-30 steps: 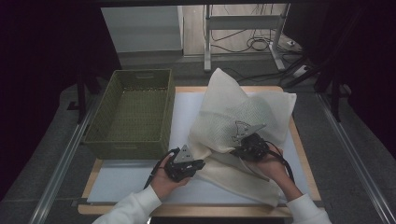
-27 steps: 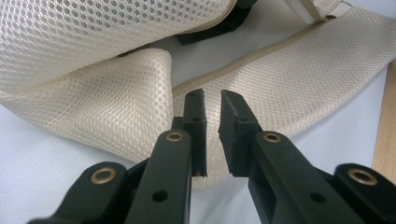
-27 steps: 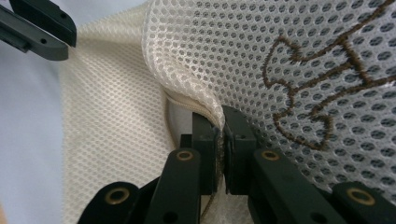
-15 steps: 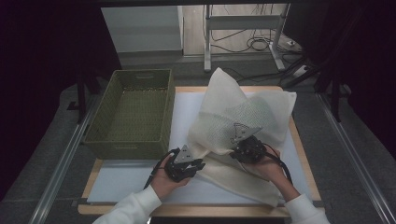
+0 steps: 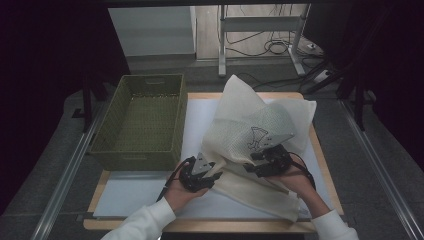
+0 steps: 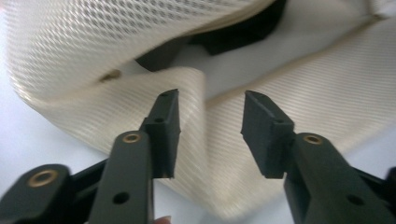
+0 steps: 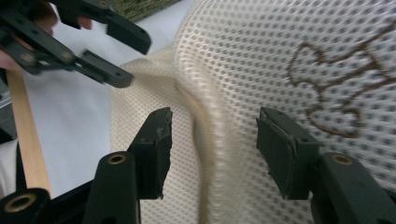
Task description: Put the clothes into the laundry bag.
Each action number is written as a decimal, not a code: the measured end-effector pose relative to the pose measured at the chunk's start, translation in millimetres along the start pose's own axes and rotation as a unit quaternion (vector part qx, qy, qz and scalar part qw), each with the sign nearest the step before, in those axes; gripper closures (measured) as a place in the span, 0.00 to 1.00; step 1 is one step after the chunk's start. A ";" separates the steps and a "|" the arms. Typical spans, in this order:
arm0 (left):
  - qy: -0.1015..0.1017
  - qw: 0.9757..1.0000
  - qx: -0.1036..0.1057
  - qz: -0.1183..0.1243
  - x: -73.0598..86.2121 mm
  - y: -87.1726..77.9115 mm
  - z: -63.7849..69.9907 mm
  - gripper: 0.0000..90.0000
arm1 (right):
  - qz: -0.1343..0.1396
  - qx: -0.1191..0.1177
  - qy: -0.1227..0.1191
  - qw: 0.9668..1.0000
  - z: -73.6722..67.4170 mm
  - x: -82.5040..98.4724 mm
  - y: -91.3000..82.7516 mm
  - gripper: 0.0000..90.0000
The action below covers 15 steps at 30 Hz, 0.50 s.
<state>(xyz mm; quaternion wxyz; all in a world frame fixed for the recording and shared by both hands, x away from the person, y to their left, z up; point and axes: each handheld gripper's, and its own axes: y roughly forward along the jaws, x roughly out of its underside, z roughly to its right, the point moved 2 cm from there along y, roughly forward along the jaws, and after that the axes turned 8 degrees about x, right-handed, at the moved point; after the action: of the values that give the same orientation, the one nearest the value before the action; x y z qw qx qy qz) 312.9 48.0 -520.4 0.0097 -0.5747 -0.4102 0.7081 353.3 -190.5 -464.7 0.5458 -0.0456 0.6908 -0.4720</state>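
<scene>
Both pairs of jaws have just been opening and now stand parted with their pads clear of the cream mesh fabric bag (image 5: 260, 140): the left gripper (image 6: 210, 119) spans a folded edge, the right gripper (image 7: 212, 140) a raised crease. The bag lies crumpled on the white sheet (image 5: 195, 117) over the wooden table (image 5: 320, 150), right of the green woven basket (image 5: 137, 150).

We're in a lab-style recording room here: a wooden table (image 5: 322, 165) framed by metal rails (image 5: 65, 177), dark curtains all round, loose cables (image 5: 272, 47) on the floor and a metal stand (image 5: 260, 30) behind.
</scene>
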 end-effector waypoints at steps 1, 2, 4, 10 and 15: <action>-0.003 1.000 -0.002 -0.006 -2.1 4.1 -1.1 0.58 | 0.002 0.006 0.000 1.000 0.7 -0.3 -1.3 0.51; -0.001 1.000 -0.006 -0.012 -3.8 8.3 -2.4 0.57 | 0.005 0.009 0.000 1.000 1.4 -0.6 -2.1 0.51; -0.001 1.000 -0.019 -0.024 -5.8 16.8 -3.6 0.54 | 0.007 0.012 0.000 1.000 1.5 -1.1 -2.9 0.51; -0.001 0.996 -0.058 -0.064 -5.6 34.9 -7.8 0.56 | 0.006 0.016 -0.006 1.000 0.8 -1.6 -2.6 0.51; -0.019 0.997 -0.049 -0.052 -3.2 28.5 -13.4 0.86 | 0.006 0.019 -0.007 1.000 1.0 -1.8 -3.3 0.52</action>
<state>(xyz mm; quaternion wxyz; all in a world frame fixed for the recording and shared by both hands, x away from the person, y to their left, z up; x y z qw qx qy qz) 338.0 35.2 -534.8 0.0103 -0.5390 -0.4736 0.6965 353.3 -191.9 -461.0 0.5543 -0.0340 0.6782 -0.4814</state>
